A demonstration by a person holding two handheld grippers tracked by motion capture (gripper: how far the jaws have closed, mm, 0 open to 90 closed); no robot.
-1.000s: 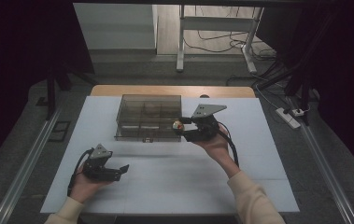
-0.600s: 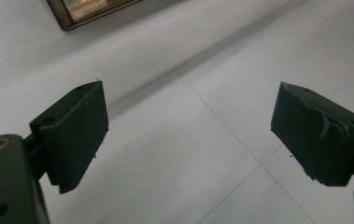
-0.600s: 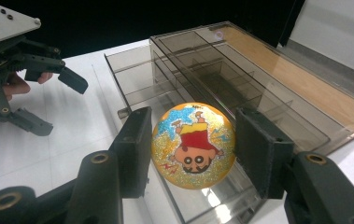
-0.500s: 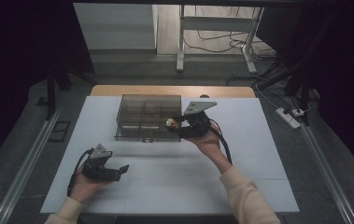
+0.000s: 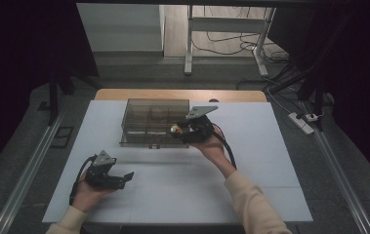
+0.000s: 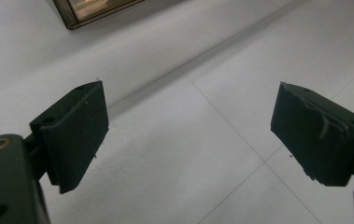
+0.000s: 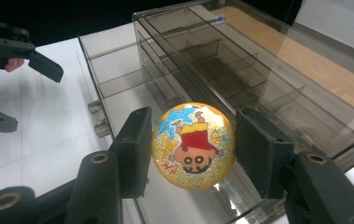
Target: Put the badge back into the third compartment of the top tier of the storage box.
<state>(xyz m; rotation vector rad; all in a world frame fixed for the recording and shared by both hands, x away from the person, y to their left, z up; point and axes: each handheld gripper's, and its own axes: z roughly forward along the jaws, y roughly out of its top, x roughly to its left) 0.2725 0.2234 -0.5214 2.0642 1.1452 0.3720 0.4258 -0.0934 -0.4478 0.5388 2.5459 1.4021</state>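
The right gripper (image 7: pixel 191 144) holds a glittery yellow ball (image 7: pixel 193 145) with a cartoon figure on it, clamped between its 2 jaws, over the near right part of the clear divided box (image 5: pixel 154 123) — its compartments look empty. The left gripper (image 5: pixel 124 177) rests low at the near left of the white table (image 5: pixel 182 190), jaws spread wide with nothing between them — well apart from the box.

Lab: railed white table (image 5: pixel 251 195), floor cables (image 5: pixel 231 46)
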